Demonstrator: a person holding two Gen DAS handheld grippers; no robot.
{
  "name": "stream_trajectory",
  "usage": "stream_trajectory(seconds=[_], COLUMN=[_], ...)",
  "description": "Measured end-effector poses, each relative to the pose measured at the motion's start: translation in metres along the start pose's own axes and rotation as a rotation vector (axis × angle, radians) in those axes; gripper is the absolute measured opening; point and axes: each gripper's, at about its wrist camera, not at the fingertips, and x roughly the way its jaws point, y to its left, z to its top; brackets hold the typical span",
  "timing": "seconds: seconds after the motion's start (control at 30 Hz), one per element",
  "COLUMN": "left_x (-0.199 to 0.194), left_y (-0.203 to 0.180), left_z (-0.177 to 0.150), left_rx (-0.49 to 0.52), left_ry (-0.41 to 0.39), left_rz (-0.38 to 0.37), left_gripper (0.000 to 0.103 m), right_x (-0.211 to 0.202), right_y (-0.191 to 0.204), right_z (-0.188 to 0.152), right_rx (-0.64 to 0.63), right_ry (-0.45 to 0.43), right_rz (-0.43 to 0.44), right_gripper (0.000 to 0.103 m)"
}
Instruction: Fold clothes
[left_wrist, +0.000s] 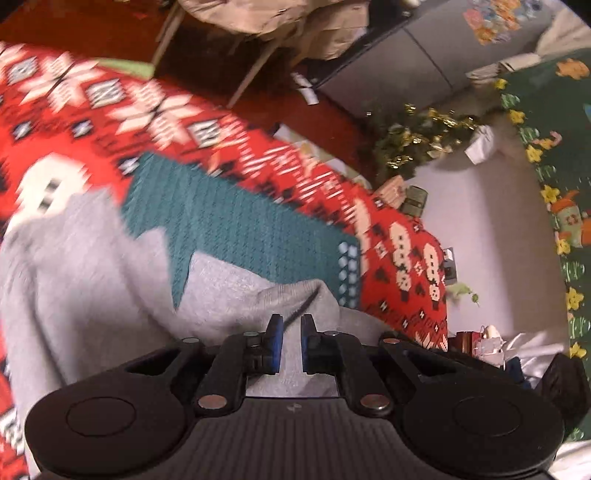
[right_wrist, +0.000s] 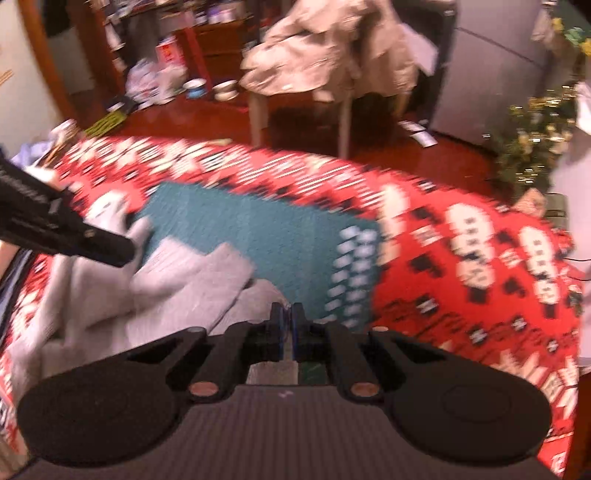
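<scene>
Grey knit sweatshirt (left_wrist: 92, 277) lies rumpled on the red patterned blanket (left_wrist: 155, 110), toward nine o'clock. Left gripper (left_wrist: 291, 341) and right gripper (right_wrist: 286, 330) each pinch its edge; pull evenly, keeping the held edge taut and level.

Grey garment (left_wrist: 92, 266); red/white snowflake-pattern blanket (left_wrist: 92, 110) w/ teal centre panel (left_wrist: 236, 229).

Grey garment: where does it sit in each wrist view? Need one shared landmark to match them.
Left wrist: the grey garment fills the lower left and runs up between the left tongs.
Right wrist: the grey garment lies left of centre, reaching the right tongs.
Shared landmark: the teal panel of the red patterned blanket.
</scene>
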Motion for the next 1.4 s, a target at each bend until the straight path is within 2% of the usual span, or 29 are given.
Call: stream_trajectory(seconds=[0.13, 0.27, 0.4, 0.47, 0.67, 0.73, 0.8, 0.97, 1.2, 1.3, 1.4], left_x=[0.004, 0.001, -0.01, -0.016, -0.021, -0.023, -0.023, -0.003, 0.02, 0.024, 0.024], left_y=[-0.015, -0.014, -0.005, 0.0, 0.03, 0.04, 0.05, 0.068, 0.088, 0.09, 0.089], left_z=[0.008, 0.01, 0.012, 0.014, 0.031, 0.037, 0.043, 0.062, 0.077, 0.078, 0.078], left_rx=[0.075, 0.161, 0.327, 0.432, 0.675, 0.757, 0.829, 0.869, 0.881, 0.881, 0.884], left_ry=[-0.007, -0.004, 0.008, 0.014, 0.057, 0.072, 0.089, 0.172, 0.289, 0.303, 0.312], left_rz=[0.012, 0.088, 0.217, 0.281, 0.371, 0.401, 0.423, 0.367, 0.308, 0.305, 0.289], left_gripper=[0.008, 0.008, 0.017, 0.022, 0.025, 0.03, 0.031, 0.031, 0.032, 0.041, 0.04], right_x=[0.009, 0.029, 0.045, 0.046, 0.045, 0.044, 0.045, 0.062, 0.079, 0.086, 0.094], right_y=[-0.036, -0.057, -0.059, -0.056, -0.049, -0.045, -0.04, -0.024, -0.017, -0.012, -0.006], right_z=[0.013, 0.019, 0.018, 0.018, 0.026, 0.029, 0.032, 0.037, 0.052, 0.056, 0.059], right_rx=[0.02, 0.027, -0.017, -0.056, -0.202, -0.264, -0.342, -0.545, -0.609, -0.644, -0.698], right_ry=[-0.017, 0.004, 0.046, 0.04, 0.048, 0.05, 0.056, 0.099, 0.136, 0.149, 0.155], right_rz=[-0.063, -0.071, -0.046, -0.032, 0.051, 0.091, 0.127, 0.168, 0.203, 0.217, 0.227], right_gripper=[0.004, 0.005, 0.007, 0.013, 0.022, 0.029, 0.031, 0.031, 0.031, 0.032, 0.032])
